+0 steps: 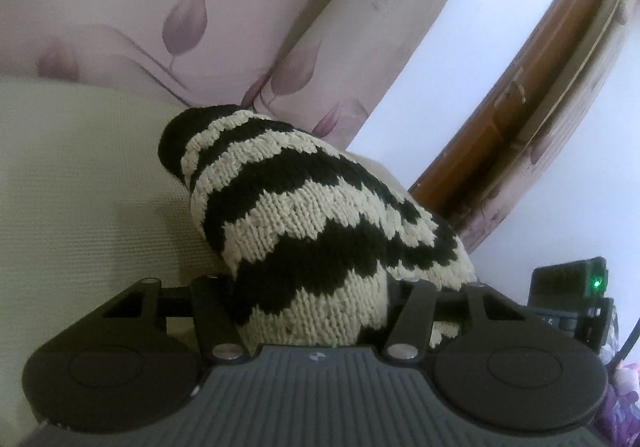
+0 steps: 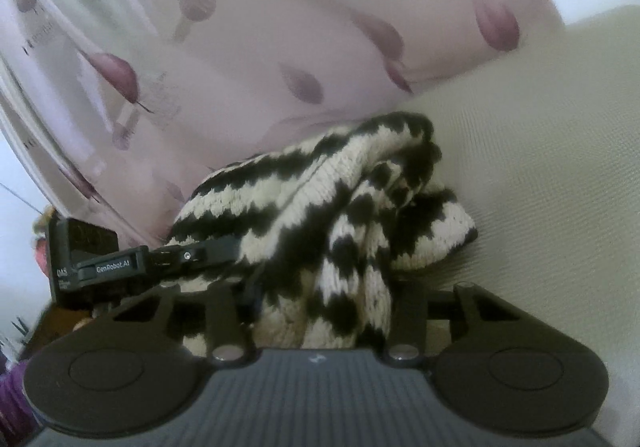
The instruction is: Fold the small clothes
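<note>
A small knitted garment with black and cream zigzag stripes (image 1: 304,215) is bunched up over a pale cream surface (image 1: 80,187). My left gripper (image 1: 312,311) is shut on one part of it; the knit covers the fingertips. In the right wrist view the same garment (image 2: 320,215) hangs in folds, and my right gripper (image 2: 320,311) is shut on another part of it. The left gripper's body (image 2: 120,267) shows at the left of the right wrist view, close beside the garment.
A pale pink curtain with purple leaf print (image 1: 180,19) hangs behind. A brown wooden door frame (image 1: 520,107) stands at the right. The right gripper's body with a green light (image 1: 576,287) is at the right edge.
</note>
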